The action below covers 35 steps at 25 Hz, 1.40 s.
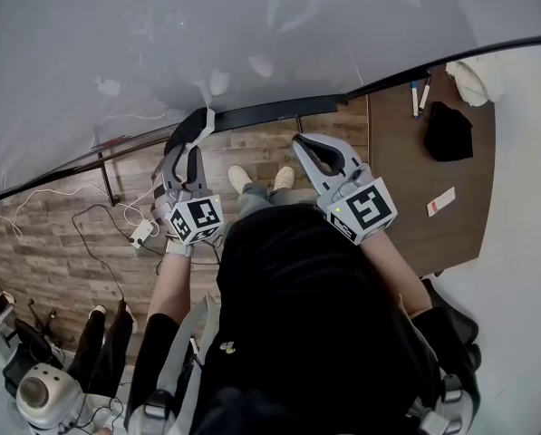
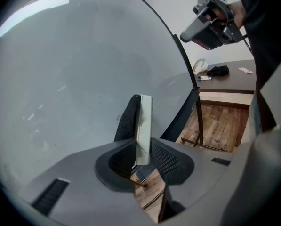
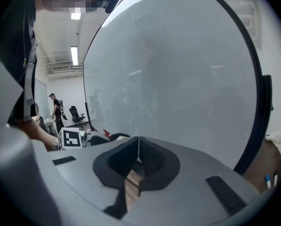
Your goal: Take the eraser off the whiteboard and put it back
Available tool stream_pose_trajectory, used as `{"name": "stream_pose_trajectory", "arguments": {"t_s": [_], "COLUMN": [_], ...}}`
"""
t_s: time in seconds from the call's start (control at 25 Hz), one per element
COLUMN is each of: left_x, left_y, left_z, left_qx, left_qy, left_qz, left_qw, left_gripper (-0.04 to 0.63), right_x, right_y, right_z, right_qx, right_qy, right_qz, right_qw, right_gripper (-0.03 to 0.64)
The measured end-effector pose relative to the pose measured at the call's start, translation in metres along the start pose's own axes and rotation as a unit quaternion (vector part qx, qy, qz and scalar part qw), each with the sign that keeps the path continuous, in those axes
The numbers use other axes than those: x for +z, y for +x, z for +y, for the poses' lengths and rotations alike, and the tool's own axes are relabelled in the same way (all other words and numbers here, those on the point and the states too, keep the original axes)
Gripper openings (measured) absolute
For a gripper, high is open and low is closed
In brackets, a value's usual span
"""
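Black-and-white eraser (image 2: 142, 121) pinched in left gripper (image 2: 142, 147), near whiteboard (image 2: 74, 79).

Eraser (image 2: 139, 126): thin flat block, black felt face on left, white backing on right. Edge-on, upright, clamped between left gripper (image 2: 142, 143) jaws. Sits before whiteboard (image 2: 74, 79), pale grey with dark frame, near its lower edge. Contact with board unclear.

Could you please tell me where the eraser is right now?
The eraser is gripped between the jaws of the left gripper, left of centre in the head view, with the whiteboard just behind it.
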<state>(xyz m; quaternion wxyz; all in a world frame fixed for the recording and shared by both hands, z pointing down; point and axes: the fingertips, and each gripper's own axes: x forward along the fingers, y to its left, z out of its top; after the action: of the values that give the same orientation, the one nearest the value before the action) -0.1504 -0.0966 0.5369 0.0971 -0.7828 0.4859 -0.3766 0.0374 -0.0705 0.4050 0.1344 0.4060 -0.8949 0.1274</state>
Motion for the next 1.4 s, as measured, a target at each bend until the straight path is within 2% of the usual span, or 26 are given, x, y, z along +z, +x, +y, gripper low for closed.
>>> {"name": "stream_pose_trajectory", "arguments": {"t_s": [0.28, 0.6, 0.84, 1.08, 1.28, 1.4], "left_x": [-0.012, -0.031, -0.041, -0.047, -0.046, -0.048], "left_y": [0.018, 0.036, 0.044, 0.053, 0.056, 0.055], "left_z": [-0.019, -0.035, -0.04, -0.046, -0.049, -0.053], "left_qx": [-0.021, -0.031, -0.036, -0.034, -0.037, -0.042], "left_qy": [0.036, 0.123, 0.144, 0.202, 0.212, 0.228], "left_qz": [0.011, 0.023, 0.029, 0.038, 0.043, 0.048], "left_qw": [0.999, 0.9917, 0.9884, 0.9782, 0.9757, 0.9715], "left_gripper": [0.106, 0.106, 0.106, 0.112, 0.119, 0.125], "right_x": [-0.002, -0.004, -0.005, -0.007, -0.008, -0.006], "right_y": [0.002, 0.004, 0.003, 0.003, 0.003, 0.002], "right_z": [-0.009, -0.013, -0.013, -0.018, -0.019, -0.016], "right_qx": [-0.008, -0.011, -0.017, -0.022, -0.022, -0.02], "right_qy": [0.011, 0.016, 0.016, 0.016, 0.016, 0.014], "right_qz": [0.002, 0.005, 0.008, 0.01, 0.01, 0.009], "right_qw": [1.0, 1.0, 1.0, 1.0, 1.0, 1.0], "right_gripper": [0.017, 0.017, 0.017, 0.018, 0.017, 0.017]}}
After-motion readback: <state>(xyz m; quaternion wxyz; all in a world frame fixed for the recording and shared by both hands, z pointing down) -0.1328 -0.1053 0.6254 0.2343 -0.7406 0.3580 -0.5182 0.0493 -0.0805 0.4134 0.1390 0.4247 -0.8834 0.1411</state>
